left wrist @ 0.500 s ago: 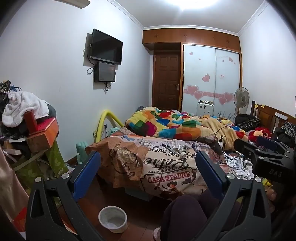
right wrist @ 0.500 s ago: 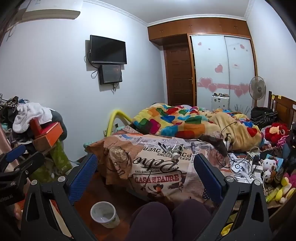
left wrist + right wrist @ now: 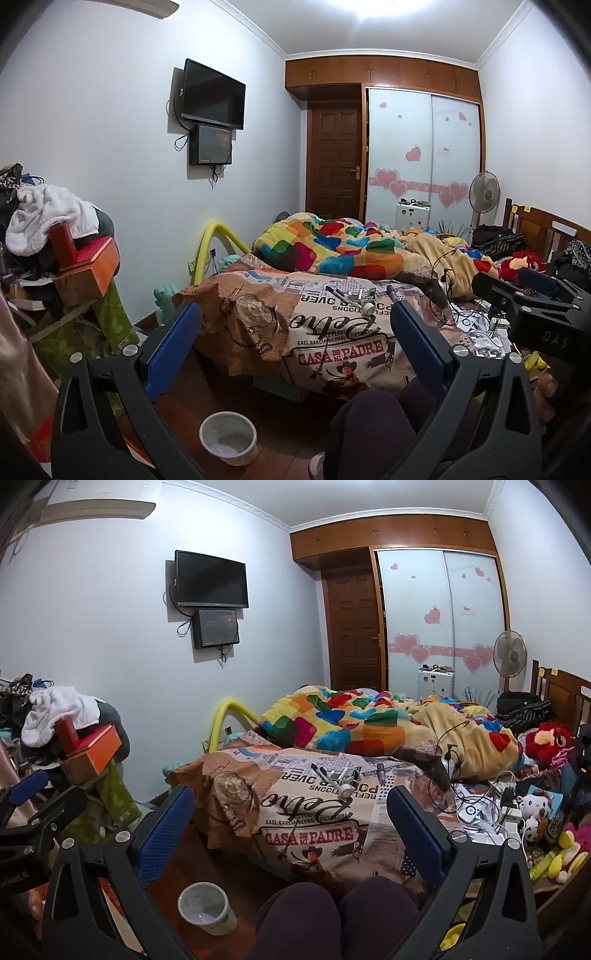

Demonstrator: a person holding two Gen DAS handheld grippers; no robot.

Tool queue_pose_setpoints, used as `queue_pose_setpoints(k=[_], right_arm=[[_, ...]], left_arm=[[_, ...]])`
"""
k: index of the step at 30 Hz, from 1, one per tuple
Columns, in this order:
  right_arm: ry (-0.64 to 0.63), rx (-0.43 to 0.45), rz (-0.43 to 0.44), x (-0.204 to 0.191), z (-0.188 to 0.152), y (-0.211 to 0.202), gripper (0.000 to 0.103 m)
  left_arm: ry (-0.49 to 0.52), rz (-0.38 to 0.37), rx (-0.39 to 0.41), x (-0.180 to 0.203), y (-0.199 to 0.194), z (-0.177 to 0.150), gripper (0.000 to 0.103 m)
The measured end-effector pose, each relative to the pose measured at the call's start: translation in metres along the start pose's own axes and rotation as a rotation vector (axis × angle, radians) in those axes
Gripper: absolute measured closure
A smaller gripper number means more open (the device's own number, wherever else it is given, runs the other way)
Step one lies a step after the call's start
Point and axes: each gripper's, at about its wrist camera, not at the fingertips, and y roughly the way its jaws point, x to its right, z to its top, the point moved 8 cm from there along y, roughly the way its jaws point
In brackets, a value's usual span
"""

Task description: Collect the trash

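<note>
— Left gripper (image 3: 295,339) and right gripper (image 3: 291,819): what are they doing?
— Both spread wide, nothing between the pads, aimed slightly down at the bed (image 3: 236,797).
— And the trash?
— A white cup (image 3: 228,437) stands on the floor, low between the left gripper's fingers; pens (image 3: 320,771) and small clutter lie on the bed ahead.

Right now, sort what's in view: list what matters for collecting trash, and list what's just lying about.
For the job:
- white cup on the floor, likely the bin
- small clutter on the printed bedspread, possibly trash
- left gripper and right gripper, jaws open, holding nothing

Just lying about:
- colourful blanket
- red plush toy
- clothes pile
- standing fan
</note>
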Motion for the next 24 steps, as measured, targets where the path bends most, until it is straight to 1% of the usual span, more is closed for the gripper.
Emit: queue_pose_setpoints(k=[24], right_arm=[[-0.001, 0.000, -0.006, 0.0017, 0.0011, 0.0002, 0.000]], left_arm=[[0.003, 0.002, 0.000, 0.0010, 0.0010, 0.0009, 0.000]])
